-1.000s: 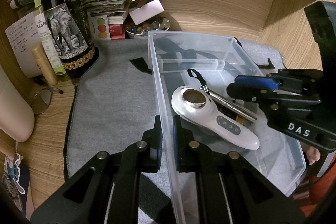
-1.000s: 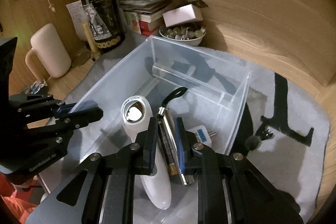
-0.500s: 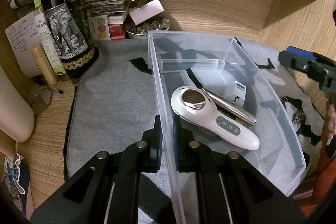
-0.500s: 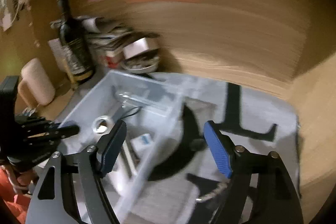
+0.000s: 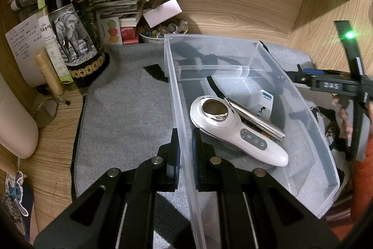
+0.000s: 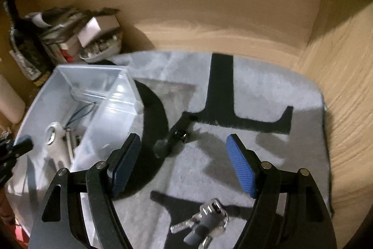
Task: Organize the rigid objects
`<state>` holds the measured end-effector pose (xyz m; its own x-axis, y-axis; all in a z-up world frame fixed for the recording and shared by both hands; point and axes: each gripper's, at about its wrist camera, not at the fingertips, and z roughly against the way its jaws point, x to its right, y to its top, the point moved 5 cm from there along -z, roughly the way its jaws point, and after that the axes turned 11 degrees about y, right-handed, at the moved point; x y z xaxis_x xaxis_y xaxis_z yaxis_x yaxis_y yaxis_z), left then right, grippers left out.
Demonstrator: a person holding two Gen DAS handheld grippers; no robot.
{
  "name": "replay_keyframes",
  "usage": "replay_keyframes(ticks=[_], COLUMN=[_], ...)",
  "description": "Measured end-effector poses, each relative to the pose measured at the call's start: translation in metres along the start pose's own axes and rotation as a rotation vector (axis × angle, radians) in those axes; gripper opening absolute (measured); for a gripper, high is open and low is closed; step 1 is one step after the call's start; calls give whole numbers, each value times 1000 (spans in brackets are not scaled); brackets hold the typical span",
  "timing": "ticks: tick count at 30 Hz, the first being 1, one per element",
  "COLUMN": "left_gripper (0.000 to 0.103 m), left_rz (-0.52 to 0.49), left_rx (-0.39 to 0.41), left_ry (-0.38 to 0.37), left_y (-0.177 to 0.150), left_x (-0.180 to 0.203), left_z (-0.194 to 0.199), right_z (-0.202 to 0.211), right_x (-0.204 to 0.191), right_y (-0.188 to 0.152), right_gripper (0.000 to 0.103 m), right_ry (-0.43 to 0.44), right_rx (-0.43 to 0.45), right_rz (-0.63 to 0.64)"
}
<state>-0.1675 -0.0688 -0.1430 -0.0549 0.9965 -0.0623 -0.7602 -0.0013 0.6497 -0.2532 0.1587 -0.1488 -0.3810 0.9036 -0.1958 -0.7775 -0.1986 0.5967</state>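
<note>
Left jaws clamp clear bin wall; right apart. Bin holds massager, flashlight, plug.

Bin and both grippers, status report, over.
Left gripper shut on clear bin wall. Right gripper open above keys on grey mat. White handheld device in bin. Nothing blocking keys.
</note>
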Motion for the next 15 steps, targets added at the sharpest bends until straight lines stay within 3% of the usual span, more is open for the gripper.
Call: replay_keyframes(ticks=[7,15], left_gripper=[9,9], left_rz=[0,0], left_rx=[0,1], left_ry=[0,0], left_y=[0,0], left_x=[0,0], left_z=[0,0], right_z=[-35,-44], right_x=[-2,1], right_y=[1,-2], right_gripper=[50,25], right_ry=[35,51], right_rx=[-102,-121], right_rz=[-18,-46])
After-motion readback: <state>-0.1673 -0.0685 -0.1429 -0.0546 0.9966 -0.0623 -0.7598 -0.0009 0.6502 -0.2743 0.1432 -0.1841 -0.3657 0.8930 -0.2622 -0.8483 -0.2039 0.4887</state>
